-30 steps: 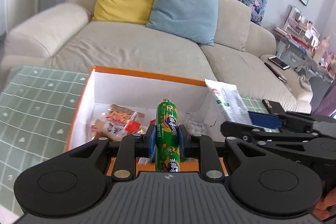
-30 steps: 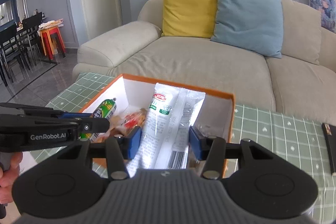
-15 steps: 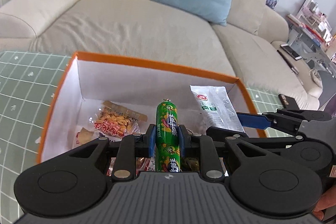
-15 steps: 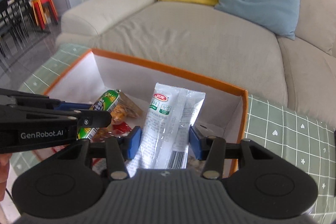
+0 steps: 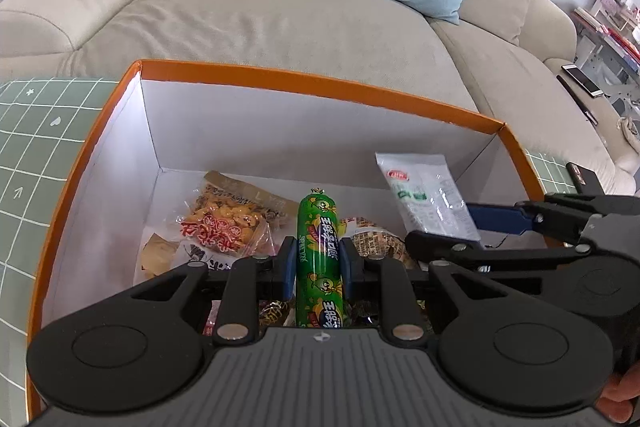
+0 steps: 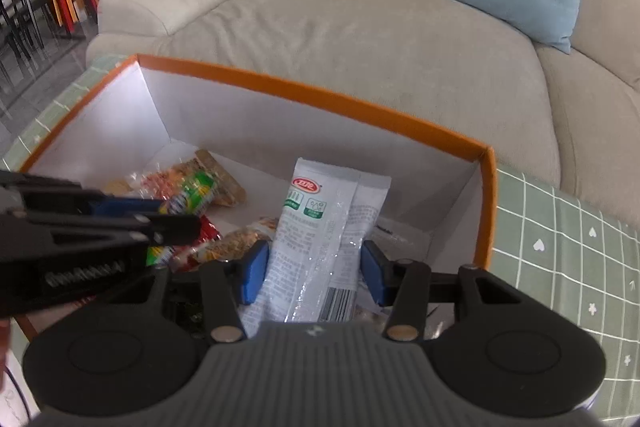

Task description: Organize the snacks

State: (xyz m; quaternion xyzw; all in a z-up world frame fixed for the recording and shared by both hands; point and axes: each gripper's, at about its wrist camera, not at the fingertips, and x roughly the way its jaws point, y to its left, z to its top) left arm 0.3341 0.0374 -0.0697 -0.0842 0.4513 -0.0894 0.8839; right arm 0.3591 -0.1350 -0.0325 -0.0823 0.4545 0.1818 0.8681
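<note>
Hanging inside orange box [image 5: 320, 87] rim | left jaws clamp sausage [image 5: 319, 259] | right jaws seemingly pinch sachet [image 6: 320, 227]

Both my tools are now lower, the green sausage [image 5: 319, 259] and white packet [image 6: 320, 239] down inside the orange box [image 5: 320, 89].

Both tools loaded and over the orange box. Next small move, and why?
Probably open both tools and drop the snacks. The left tool grips the green sausage and the right tool grips the white packet, both already inside the rim of the orange box, just above the snacks lying on its floor.
</note>
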